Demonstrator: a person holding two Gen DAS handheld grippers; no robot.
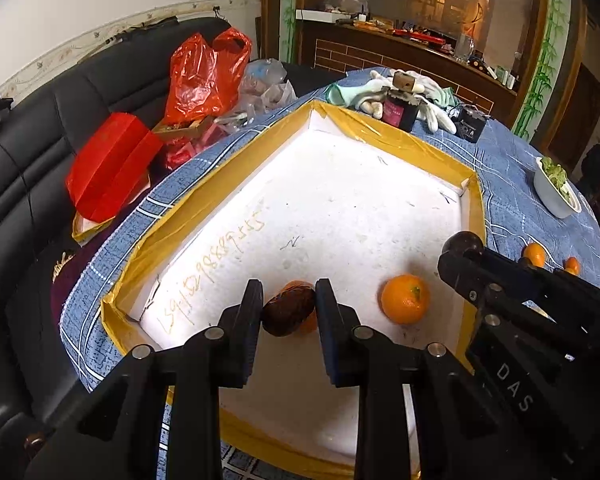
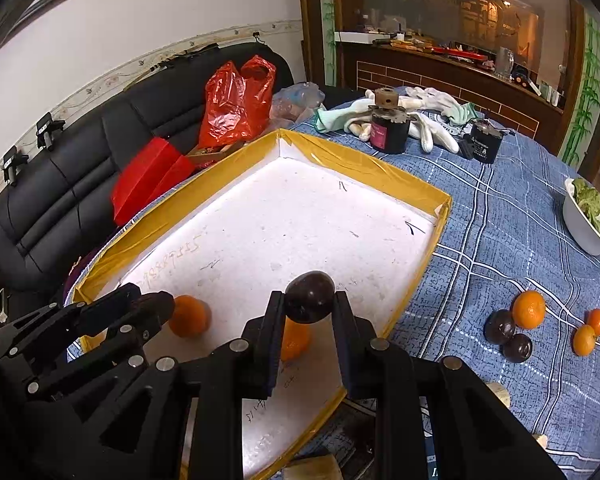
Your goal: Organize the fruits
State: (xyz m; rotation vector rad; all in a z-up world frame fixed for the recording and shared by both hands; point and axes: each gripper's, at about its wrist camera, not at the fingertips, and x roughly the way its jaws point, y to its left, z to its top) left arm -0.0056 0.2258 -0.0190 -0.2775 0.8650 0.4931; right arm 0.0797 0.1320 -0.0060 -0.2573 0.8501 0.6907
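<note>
Gripping one dark, glossy purple-brown fruit apiece, the left gripper (image 1: 288, 304) and right gripper (image 2: 308, 310) hang over a white foam tray (image 2: 364, 168) edged in yellow tape, each pair of fingers clenched on its round fruit (image 1: 288, 314) (image 2: 309, 297). Two bright oranges (image 1: 405, 299) with dimpled skin lie on the tray floor below the grippers. At three o'clock in the right wrist view, more oranges (image 2: 529, 309) and dark fruits (image 2: 499, 327) sit clustered on the blue plaid tablecloth (image 2: 500, 232).
</note>
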